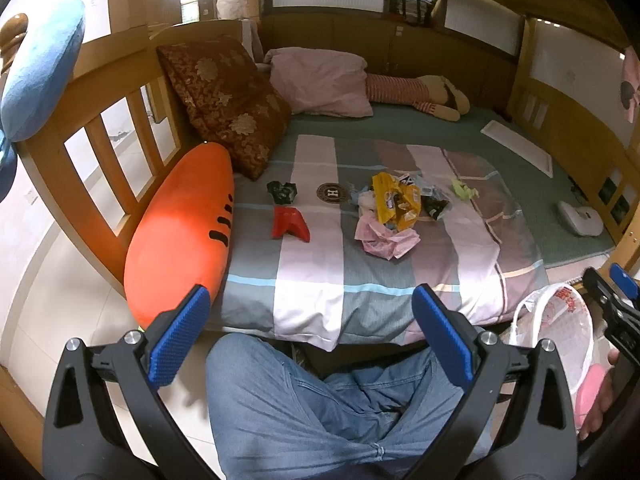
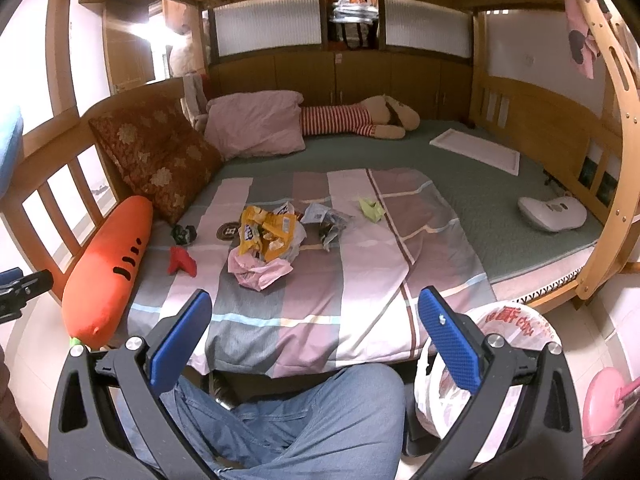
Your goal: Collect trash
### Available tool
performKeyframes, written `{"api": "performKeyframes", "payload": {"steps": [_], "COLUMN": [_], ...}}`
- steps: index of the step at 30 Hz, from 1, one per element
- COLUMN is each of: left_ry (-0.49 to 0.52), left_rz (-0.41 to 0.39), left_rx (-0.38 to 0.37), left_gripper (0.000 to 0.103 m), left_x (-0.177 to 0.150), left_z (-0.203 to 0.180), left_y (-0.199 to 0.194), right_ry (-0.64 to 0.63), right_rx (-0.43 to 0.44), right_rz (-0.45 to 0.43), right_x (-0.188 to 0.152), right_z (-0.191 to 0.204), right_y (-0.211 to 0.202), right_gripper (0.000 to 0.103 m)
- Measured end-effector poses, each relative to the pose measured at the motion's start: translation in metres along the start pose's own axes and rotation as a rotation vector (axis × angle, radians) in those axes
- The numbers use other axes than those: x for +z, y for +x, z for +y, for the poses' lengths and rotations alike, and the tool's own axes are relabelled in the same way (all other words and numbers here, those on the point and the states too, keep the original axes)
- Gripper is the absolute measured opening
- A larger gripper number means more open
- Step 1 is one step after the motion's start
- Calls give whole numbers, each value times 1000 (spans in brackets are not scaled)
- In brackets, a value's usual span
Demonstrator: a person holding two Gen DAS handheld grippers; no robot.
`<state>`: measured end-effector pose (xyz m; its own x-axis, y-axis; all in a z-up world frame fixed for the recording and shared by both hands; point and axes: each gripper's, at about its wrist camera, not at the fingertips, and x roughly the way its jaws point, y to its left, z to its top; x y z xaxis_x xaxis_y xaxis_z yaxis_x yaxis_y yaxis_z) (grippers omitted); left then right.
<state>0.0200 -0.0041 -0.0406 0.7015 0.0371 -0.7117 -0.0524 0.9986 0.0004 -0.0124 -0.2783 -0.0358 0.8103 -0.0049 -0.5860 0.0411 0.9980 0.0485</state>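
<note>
Trash lies on the striped blanket (image 1: 312, 264) (image 2: 304, 304): a yellow snack wrapper (image 1: 394, 200) (image 2: 266, 232), crumpled pink paper (image 1: 386, 238) (image 2: 260, 270), a red wrapper (image 1: 290, 222) (image 2: 182, 261), a dark crumpled wrapper (image 1: 282, 191) (image 2: 184, 234), a green scrap (image 1: 462, 189) (image 2: 370, 209) and grey wrappers (image 2: 326, 220). A white bag-lined bin (image 1: 560, 328) (image 2: 492, 360) stands on the floor at the right. My left gripper (image 1: 312, 332) is open and empty, short of the bed. My right gripper (image 2: 316, 340) is open and empty, its right finger in front of the bin.
An orange carrot plush (image 1: 180, 240) (image 2: 108, 268) lies along the bed's left rail. Pillows (image 1: 320, 80) (image 2: 256, 128), a striped doll (image 1: 416, 92) and a white board (image 1: 520, 146) lie farther back. A white object (image 2: 552, 210) sits on the right. My jeans-clad legs (image 1: 304, 408) are below.
</note>
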Motion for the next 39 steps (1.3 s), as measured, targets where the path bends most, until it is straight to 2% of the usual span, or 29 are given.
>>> {"api": "performKeyframes", "payload": {"steps": [2,4,8,10,14,15,17,22,26,30,33,39], "left_ry": [0,1,-16,-3,43,35,3,-40,-76,-87,-74,-57], "left_rz": [0,-11,-104,-122,-52,-24,31,92,140,174,170,134], "left_rx": [-23,-92,-253,-291,-224,-221,-268,-191,-176,-201,-204,-168], "left_gripper": [100,100,100,100,100,100,100,100,100,100,100,100], "left_x": [2,6,7,8,10,10,9,7,13,30,46,64], "left_z": [-4,-8,-18,-25,-39,-38,-29,-8,9,11,4,6], "left_y": [5,8,15,25,64,75,101,156,205,247,270,291], "right_ry": [6,10,38,45,22,20,14,23,50,50,68,-28], "right_rx": [-5,-6,10,34,70,71,94,104,83,82,117,213], "right_rz": [3,-8,-85,-115,-106,-86,-8,52,71,84,127,123], "right_x": [-4,-8,-11,-15,-31,-33,-36,-27,-11,0,10,37], "right_z": [-8,-15,-28,-32,-36,-36,-34,-32,-35,-31,-20,51], "right_y": [2,5,10,19,57,66,95,136,170,207,245,305], "right_gripper": [101,101,101,101,101,101,101,101,101,101,101,101]}}
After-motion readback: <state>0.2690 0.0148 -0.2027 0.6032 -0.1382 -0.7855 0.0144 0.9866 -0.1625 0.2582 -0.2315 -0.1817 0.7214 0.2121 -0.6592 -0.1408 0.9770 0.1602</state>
